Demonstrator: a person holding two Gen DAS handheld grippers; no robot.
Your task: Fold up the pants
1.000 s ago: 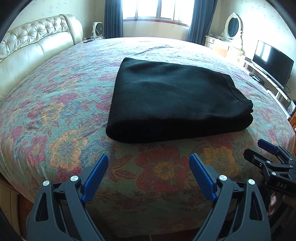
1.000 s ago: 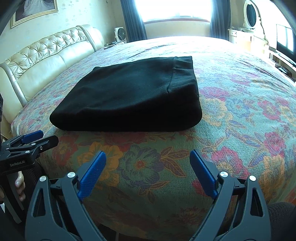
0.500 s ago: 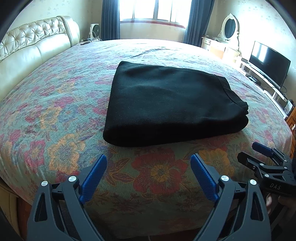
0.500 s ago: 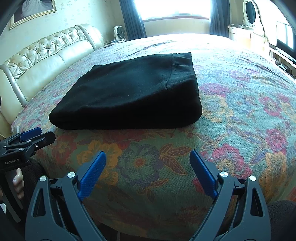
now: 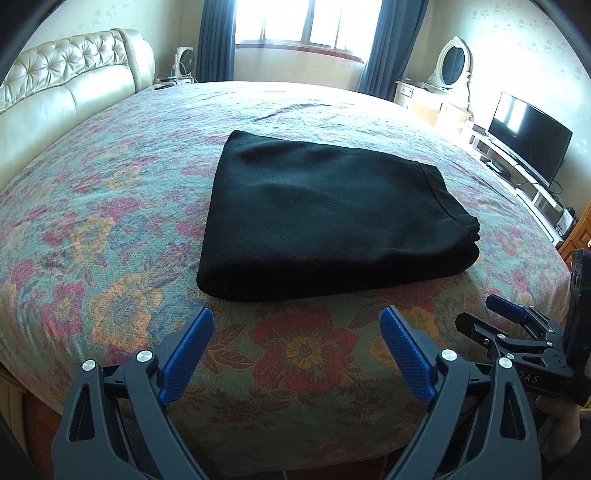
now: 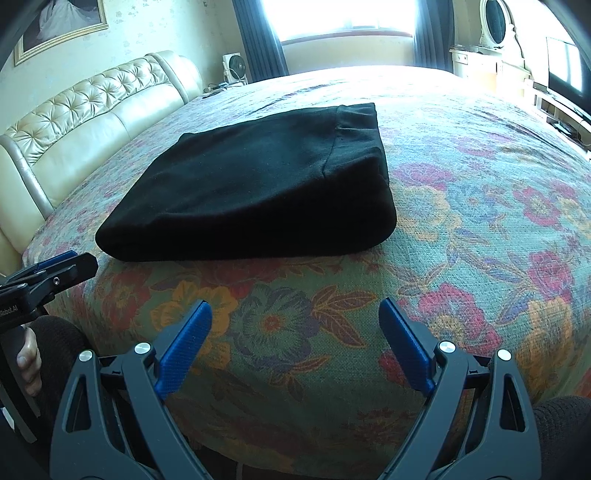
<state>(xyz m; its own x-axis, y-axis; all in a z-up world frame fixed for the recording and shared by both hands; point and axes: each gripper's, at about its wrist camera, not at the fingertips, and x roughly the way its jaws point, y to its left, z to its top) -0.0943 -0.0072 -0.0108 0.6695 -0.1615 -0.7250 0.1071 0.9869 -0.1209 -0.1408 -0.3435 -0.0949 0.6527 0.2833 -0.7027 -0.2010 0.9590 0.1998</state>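
Note:
The black pants (image 5: 325,214) lie folded into a thick flat rectangle on the floral bedspread (image 5: 110,229); they also show in the right wrist view (image 6: 258,188). My left gripper (image 5: 297,345) is open and empty, held back over the bed's near edge, short of the pants. My right gripper (image 6: 295,332) is open and empty too, near the front edge, short of the pants. Each gripper shows in the other's view: the right one at the lower right (image 5: 495,321), the left one at the lower left (image 6: 59,269).
A cream tufted headboard (image 5: 66,88) runs along the left. A window with dark curtains (image 5: 295,26) is at the back. A dresser with an oval mirror (image 5: 450,70) and a TV (image 5: 528,136) stand at the right. A small fan (image 6: 232,68) sits by the far corner.
Both grippers have drawn back and tilted a little, so the pants sit slightly further off. Pants unchanged; both grippers stay open.

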